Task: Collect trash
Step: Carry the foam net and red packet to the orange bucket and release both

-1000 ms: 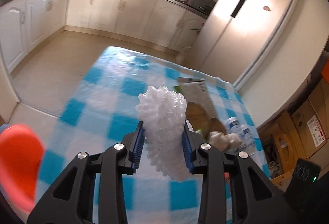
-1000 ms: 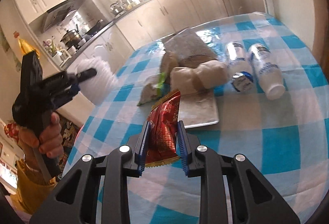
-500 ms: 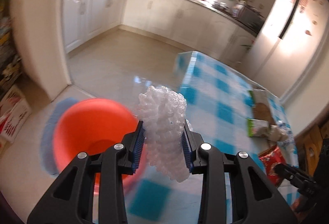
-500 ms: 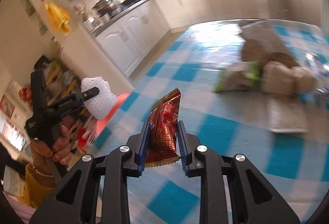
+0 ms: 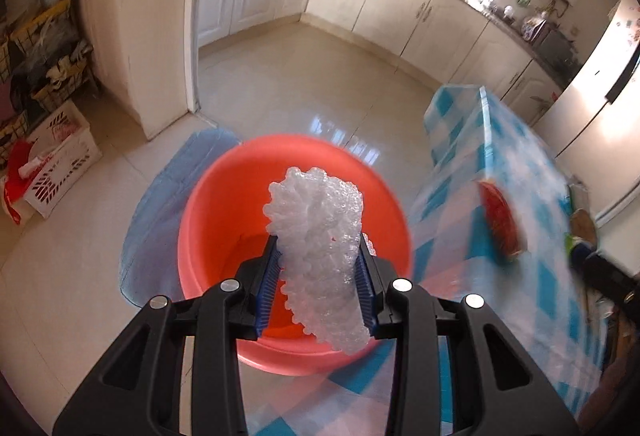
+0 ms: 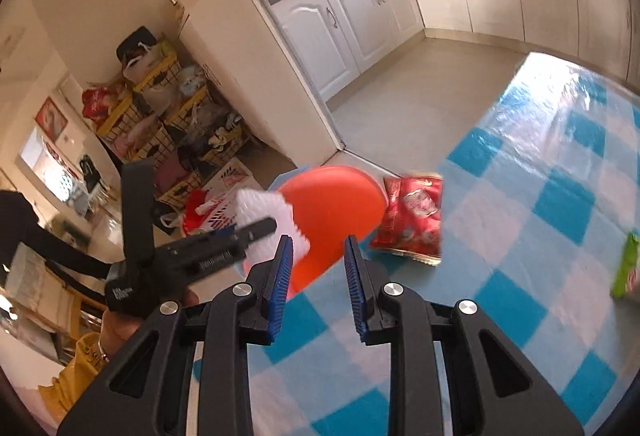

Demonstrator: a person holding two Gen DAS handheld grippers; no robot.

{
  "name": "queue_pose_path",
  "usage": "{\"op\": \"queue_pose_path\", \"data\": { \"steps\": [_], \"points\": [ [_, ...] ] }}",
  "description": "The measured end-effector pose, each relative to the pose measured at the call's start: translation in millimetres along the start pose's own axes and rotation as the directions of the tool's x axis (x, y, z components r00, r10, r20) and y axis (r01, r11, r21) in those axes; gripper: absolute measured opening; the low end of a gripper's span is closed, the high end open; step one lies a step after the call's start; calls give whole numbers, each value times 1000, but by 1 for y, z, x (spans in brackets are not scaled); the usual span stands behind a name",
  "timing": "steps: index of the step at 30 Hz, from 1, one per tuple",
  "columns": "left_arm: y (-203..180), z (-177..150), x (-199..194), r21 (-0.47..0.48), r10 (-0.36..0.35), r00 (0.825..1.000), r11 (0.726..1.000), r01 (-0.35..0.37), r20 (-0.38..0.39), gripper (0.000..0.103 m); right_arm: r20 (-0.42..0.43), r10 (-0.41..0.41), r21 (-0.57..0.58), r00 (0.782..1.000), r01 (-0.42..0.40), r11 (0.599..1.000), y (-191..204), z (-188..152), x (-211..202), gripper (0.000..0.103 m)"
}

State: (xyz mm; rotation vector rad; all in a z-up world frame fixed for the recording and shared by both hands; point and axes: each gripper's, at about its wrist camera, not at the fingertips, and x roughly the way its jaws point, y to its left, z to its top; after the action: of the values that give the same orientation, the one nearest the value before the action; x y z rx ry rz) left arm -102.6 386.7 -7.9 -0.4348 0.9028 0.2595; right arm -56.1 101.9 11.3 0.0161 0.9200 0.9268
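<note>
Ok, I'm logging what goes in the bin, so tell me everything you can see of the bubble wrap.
The bubble wrap is a white, translucent wad of small bubbles, crumpled into a long lump. It stands about upright, pinched between the blue pads of the left gripper, its ends sticking out above and below them. It hangs over the open mouth of the orange basin on the floor. Only the pads touch it.
</note>
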Motion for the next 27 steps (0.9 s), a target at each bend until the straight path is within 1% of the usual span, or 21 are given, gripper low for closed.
{"op": "queue_pose_path", "data": {
  "steps": [2,3,4,5,6,7,9,10,13,15,16,17,18,19,22,24,27],
  "points": [
    [8,-2,12,-14,2,1000,1000,-3,-28,37,-4,-14,20,1000,14,1000,-7,1,5,29],
    [11,-3,18,-22,7,999,1000,-8,-42,37,2,-14,30,1000,13,999,-10,1,5,30],
    [13,-4,23,-25,12,999,1000,-13,-48,37,15,-23,36,1000,22,999,-16,3,2,44],
    [14,-4,25,-24,16,999,1000,-17,-50,37,30,-61,35,998,60,998,-22,5,0,62],
    [15,-5,29,-23,20,998,1000,-21,-55,37,44,-101,31,994,100,995,-27,9,-2,68],
    [17,-5,31,-25,23,998,999,-24,-59,37,52,-123,28,991,121,992,-31,13,-3,71],
    [21,-4,36,-40,23,998,999,-25,-65,37,59,-172,16,983,171,985,-39,22,-1,71],
    [24,-3,38,-44,24,998,999,-27,-66,37,59,-184,7,981,184,983,-41,22,0,72],
    [24,-2,42,-43,29,997,999,-32,-72,38,2,-207,-34,978,207,978,-40,24,23,72],
    [24,-2,45,-44,30,997,999,-33,-78,38,-34,-251,-86,967,248,965,-36,17,41,72],
    [23,-2,46,-42,30,996,999,-34,-83,38,-45,-271,-97,962,266,959,-36,15,47,68],
    [22,-2,47,-40,30,996,999,-33,-85,38,-59,-286,-100,957,279,955,-37,13,52,60],
    [20,-2,48,-37,30,996,999,-33,-87,38,-80,-281,-84,956,274,958,-40,12,58,58],
    [19,-2,49,-33,31,996,999,-34,-88,38,-68,-284,-82,956,279,957,-40,11,58,56],
    [19,-2,51,-25,42,995,999,-44,-88,39,-67,-300,-102,952,293,951,-37,11,62,48],
    [20,-2,53,-29,45,995,998,-48,-93,40,-62,-302,-117,951,294,949,-32,11,64,48],
    [23,-2,56,-35,54,993,998,-58,-103,41,-61,-276,-122,959,267,956,-27,11,67,48]
  ]
}}
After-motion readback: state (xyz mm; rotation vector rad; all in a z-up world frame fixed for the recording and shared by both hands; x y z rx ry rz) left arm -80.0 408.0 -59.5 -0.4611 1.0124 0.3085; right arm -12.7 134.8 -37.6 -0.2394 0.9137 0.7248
